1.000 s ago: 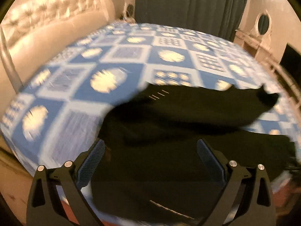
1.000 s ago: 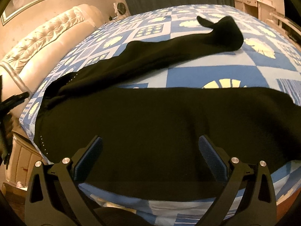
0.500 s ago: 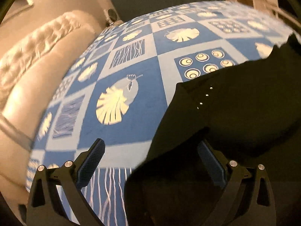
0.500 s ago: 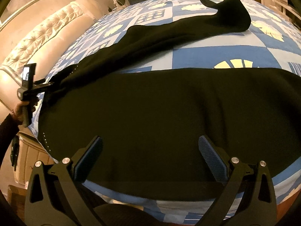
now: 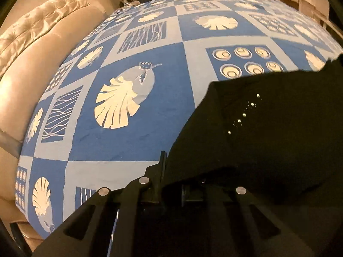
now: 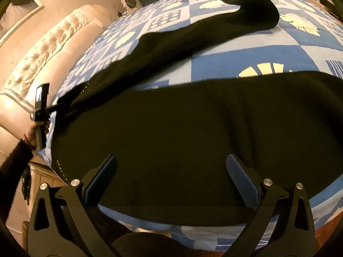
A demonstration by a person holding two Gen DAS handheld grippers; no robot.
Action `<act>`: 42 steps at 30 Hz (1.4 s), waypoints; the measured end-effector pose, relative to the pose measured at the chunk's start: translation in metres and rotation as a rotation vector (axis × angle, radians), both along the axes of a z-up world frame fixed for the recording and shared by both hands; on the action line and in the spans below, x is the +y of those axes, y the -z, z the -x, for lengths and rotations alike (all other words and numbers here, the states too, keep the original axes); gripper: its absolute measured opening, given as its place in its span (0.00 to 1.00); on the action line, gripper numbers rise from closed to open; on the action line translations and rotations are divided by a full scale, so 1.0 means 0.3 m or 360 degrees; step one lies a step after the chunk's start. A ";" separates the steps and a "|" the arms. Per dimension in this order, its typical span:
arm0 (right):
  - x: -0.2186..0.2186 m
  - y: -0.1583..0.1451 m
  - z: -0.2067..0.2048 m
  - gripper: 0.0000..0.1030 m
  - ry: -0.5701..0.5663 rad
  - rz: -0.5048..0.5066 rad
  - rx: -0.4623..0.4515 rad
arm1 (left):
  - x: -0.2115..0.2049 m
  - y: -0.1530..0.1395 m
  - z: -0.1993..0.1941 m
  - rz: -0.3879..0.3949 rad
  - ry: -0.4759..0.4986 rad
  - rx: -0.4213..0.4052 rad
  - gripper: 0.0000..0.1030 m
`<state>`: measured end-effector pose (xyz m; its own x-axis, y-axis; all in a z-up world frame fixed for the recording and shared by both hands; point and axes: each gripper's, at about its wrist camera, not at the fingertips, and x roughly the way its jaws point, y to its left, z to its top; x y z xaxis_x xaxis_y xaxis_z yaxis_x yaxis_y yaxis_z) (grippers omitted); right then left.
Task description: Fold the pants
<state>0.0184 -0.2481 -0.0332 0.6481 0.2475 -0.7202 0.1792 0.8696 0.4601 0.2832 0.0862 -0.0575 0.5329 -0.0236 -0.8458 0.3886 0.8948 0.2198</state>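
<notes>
Left gripper [image 5: 165, 171] pinches the pants [image 6: 182, 128] at the waist corner nearest the headboard [image 6: 49, 49]; right gripper [image 6: 171, 173] hangs spread. Next, probably carry that corner across.

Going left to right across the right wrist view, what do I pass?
Tufted headboard → left gripper pinching the waist end of the black pants → far pant leg's cuff at upper right.

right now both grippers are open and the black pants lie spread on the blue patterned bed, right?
Not quite: only the right gripper is open, above the black pants. The left gripper is shut on the pants' edge, as the left wrist view shows. The pants do lie spread on the blue patterned bed.
</notes>
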 end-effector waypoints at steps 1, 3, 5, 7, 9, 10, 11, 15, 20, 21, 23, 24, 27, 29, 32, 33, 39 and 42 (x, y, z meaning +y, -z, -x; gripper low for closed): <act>-0.005 -0.019 -0.019 0.98 -0.0018 -0.0025 -0.0014 | 0.004 -0.006 -0.003 0.0033 -0.0014 0.0003 0.08; -0.013 -0.060 -0.064 0.98 -0.0060 -0.0031 -0.0047 | 0.020 -0.019 -0.018 0.0134 -0.0046 0.0042 0.07; -0.026 -0.129 -0.153 0.98 -0.0119 0.0024 -0.0127 | 0.039 -0.019 -0.034 0.0210 -0.0068 0.0094 0.07; -0.027 -0.206 -0.287 0.98 -0.0281 0.0147 -0.0197 | 0.058 -0.012 -0.050 0.0278 -0.0083 0.0145 0.07; -0.018 -0.253 -0.414 0.98 -0.0441 0.0273 -0.0244 | 0.076 -0.005 -0.066 0.0345 -0.0098 0.0182 0.07; -0.007 -0.272 -0.489 0.98 -0.0535 0.0327 -0.0247 | 0.086 -0.001 -0.070 0.0374 -0.0105 0.0195 0.07; 0.008 -0.286 -0.581 0.98 -0.0619 0.0414 -0.0222 | 0.093 0.004 -0.076 0.0401 -0.0113 0.0210 0.07; 0.082 -0.289 -0.878 0.98 -0.0917 0.0687 -0.0087 | 0.091 0.023 -0.084 0.0395 -0.0099 0.0225 0.07; 0.190 -0.223 -1.097 0.98 -0.1164 0.0972 0.0017 | 0.083 0.033 -0.099 0.0363 -0.0080 0.0236 0.08; 0.199 -0.204 -1.120 0.98 -0.1201 0.0969 0.0042 | 0.084 0.035 -0.101 0.0367 -0.0081 0.0244 0.08; 0.216 -0.158 -1.170 0.98 -0.1269 0.0937 0.0129 | 0.089 0.041 -0.108 0.0387 -0.0081 0.0259 0.08; 0.218 -0.142 -1.178 0.96 -0.1281 0.0936 0.0166 | 0.091 0.044 -0.112 0.0394 -0.0079 0.0264 0.09; 0.200 -0.083 -1.218 0.33 -0.1286 0.0830 0.0351 | 0.101 0.050 -0.122 0.0424 -0.0079 0.0286 0.10; 0.178 -0.071 -1.216 0.26 -0.1241 0.0757 0.0387 | 0.101 0.048 -0.129 0.0436 -0.0080 0.0287 0.09; 0.171 -0.105 -1.172 0.21 -0.1183 0.0763 0.0292 | 0.096 0.044 -0.132 0.0438 -0.0081 0.0272 0.08; 0.169 -0.130 -1.142 0.19 -0.1156 0.0773 0.0233 | 0.099 0.038 -0.130 0.0457 -0.0093 0.0258 0.08; 0.176 -0.285 -0.885 0.17 -0.1032 0.0875 -0.0107 | 0.141 -0.048 -0.081 0.0634 -0.0067 0.0159 0.07; 0.201 -0.333 -0.717 0.17 -0.0966 0.0990 -0.0243 | 0.169 -0.114 -0.038 0.0765 -0.0035 0.0109 0.07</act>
<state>0.2334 -0.1879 0.0667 0.6324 0.1725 -0.7552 -0.4200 0.8955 -0.1472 0.2946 0.1368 -0.0232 0.4811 -0.4094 -0.7752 0.3673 0.8970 -0.2458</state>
